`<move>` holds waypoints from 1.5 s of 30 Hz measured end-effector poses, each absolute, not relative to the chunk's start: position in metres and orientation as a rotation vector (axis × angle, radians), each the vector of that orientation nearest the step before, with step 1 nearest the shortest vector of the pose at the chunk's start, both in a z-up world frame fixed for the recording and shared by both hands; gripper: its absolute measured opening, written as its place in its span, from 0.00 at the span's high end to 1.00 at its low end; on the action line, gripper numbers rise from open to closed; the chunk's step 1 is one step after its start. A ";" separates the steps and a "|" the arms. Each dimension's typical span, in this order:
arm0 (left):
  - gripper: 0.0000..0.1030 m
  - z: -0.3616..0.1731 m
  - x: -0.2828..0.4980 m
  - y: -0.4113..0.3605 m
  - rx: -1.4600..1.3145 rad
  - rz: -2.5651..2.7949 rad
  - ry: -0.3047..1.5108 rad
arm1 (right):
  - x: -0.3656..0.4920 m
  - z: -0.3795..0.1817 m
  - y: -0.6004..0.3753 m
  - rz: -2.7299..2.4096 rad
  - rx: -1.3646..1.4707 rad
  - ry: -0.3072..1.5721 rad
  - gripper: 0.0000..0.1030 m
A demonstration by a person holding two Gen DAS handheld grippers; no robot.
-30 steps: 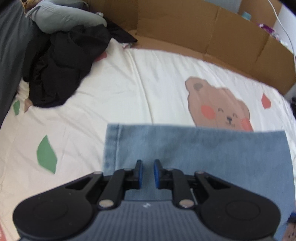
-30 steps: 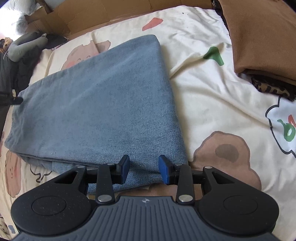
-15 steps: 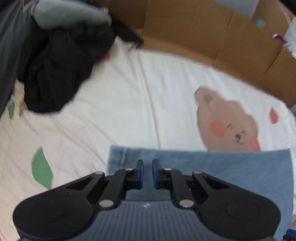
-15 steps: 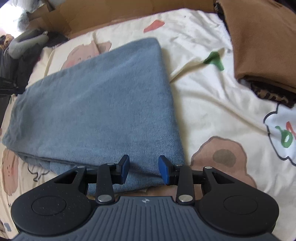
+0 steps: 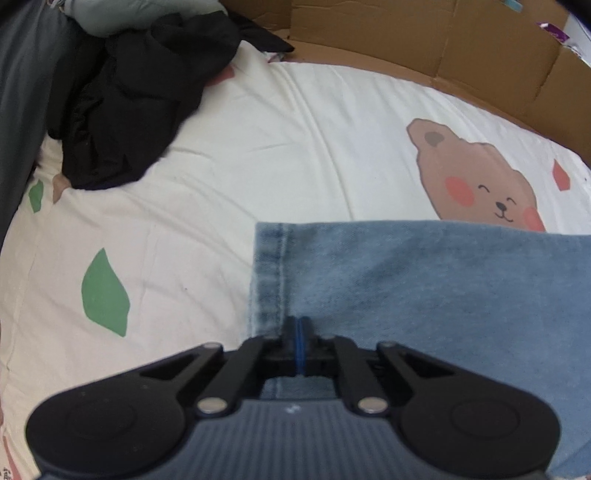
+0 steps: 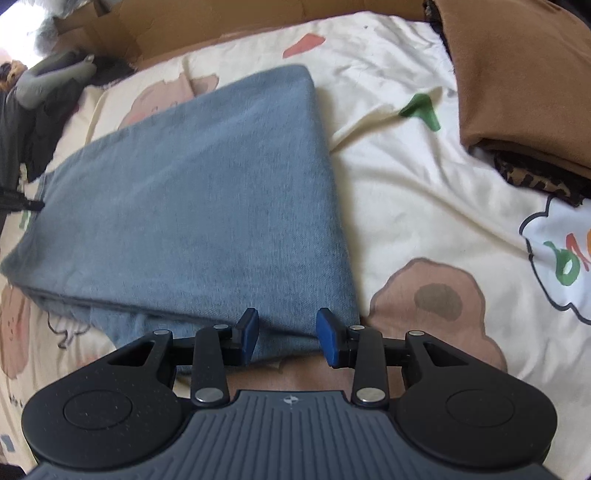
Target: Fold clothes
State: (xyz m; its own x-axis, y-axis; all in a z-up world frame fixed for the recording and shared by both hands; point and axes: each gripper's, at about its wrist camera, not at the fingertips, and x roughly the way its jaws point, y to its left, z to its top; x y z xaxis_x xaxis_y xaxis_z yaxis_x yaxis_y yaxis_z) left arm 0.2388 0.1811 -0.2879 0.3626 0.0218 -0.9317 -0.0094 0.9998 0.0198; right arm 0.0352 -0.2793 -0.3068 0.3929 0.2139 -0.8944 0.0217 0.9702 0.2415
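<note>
Cardboard panels (image 5: pixel 480 62) wall the far side of a bed whose cream sheet (image 5: pixel 258 155), printed with bears and green leaves, serves as the folding surface. On it lie the jeans (image 6: pixel 192 206), doubled into a flat, thick rectangle with at least two layers showing along the edge nearest the right gripper (image 6: pixel 287 334). That gripper's blue fingers stand spread apart, hovering just short of the near right corner of the denim and gripping nothing. The left gripper (image 5: pixel 297 341) sits over the stitched hem end of the jeans (image 5: pixel 424 295), its fingers pressed together so only a thin blue line shows between them; whether any cloth is caught in that line I cannot tell, since the tips hide the spot. As a judgement, the jeans are well along: already folded to a neat slab, with perhaps one more fold or a move to a pile left, though the same look would fit a finished fold being squared up. Ahead and to the right of the right fingers a folded brown garment (image 6: pixel 524 85) lies on something leopard-patterned (image 6: pixel 535 177), which reads as finished work. Ahead and to the left of the left fingers a crumpled black garment (image 5: pixel 136 99) and a grey one (image 5: pixel 122 14) behind it lie unfolded, likely still to do. The jeans' waistband is not visible, and the gripper bodies cover the near edge in both views.
</note>
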 end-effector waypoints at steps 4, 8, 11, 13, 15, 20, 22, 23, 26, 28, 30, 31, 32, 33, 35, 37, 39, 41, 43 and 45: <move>0.97 -0.274 0.244 0.180 0.040 -0.001 1.194 | 0.034 -0.308 -0.278 0.131 0.209 1.164 0.60; 0.96 -0.259 0.248 0.185 0.051 -0.006 1.164 | 0.031 -0.303 -0.282 0.115 0.232 1.135 0.60; 0.95 -0.262 0.251 0.186 0.036 -0.010 1.162 | 0.029 -0.303 -0.286 0.104 0.227 1.141 0.60; 0.94 -0.272 0.251 0.186 0.020 -0.005 1.179 | 0.027 -0.305 -0.288 0.098 0.227 1.154 0.60; 0.98 -0.284 0.248 0.186 0.001 0.005 1.180 | 0.027 -0.309 -0.291 0.085 0.222 1.173 0.60; 0.98 -0.294 0.254 0.183 -0.012 0.048 1.177 | 0.026 -0.316 -0.302 0.054 0.237 1.200 0.60; 0.98 -0.290 0.258 0.179 0.021 0.055 1.187 | 0.025 -0.313 -0.307 0.047 0.263 1.188 0.60; 0.97 -0.286 0.258 0.177 0.036 0.053 1.184 | 0.024 -0.312 -0.310 0.044 0.275 1.180 0.60; 0.94 -0.271 0.251 0.175 0.046 0.037 1.169 | 0.021 -0.306 -0.316 0.033 0.316 1.158 0.60; 0.94 -0.258 0.246 0.177 0.043 0.032 1.157 | 0.020 -0.299 -0.319 0.038 0.343 1.145 0.60; 0.92 -0.242 0.242 0.180 0.051 0.027 1.146 | 0.021 -0.292 -0.321 0.043 0.383 1.131 0.60; 0.90 -0.233 0.242 0.182 0.055 0.024 1.142 | 0.022 -0.289 -0.322 0.046 0.403 1.123 0.60; 0.86 -0.222 0.241 0.184 0.057 0.020 1.138 | 0.022 -0.285 -0.323 0.048 0.423 1.116 0.59; 0.84 -0.210 0.242 0.187 0.058 0.018 1.134 | 0.023 -0.282 -0.325 0.051 0.443 1.108 0.59; 0.75 -0.186 0.243 0.191 0.060 0.019 1.122 | 0.024 -0.275 -0.327 0.056 0.483 1.093 0.59; 0.65 -0.162 0.246 0.194 0.070 0.029 1.106 | 0.025 -0.267 -0.329 0.062 0.523 1.077 0.59; 0.57 -0.142 0.250 0.197 0.077 0.043 1.087 | 0.025 -0.269 -0.334 0.063 0.603 1.057 0.59; 0.51 -0.130 0.251 0.198 0.069 0.053 1.067 | 0.025 -0.278 -0.338 0.054 0.679 1.048 0.59; 0.43 -0.129 0.248 0.197 0.071 0.081 1.058 | 0.025 -0.288 -0.342 0.045 0.754 1.040 0.59; 0.43 -0.135 0.242 0.194 0.072 0.088 1.058 | 0.026 -0.299 -0.341 0.037 0.765 1.049 0.59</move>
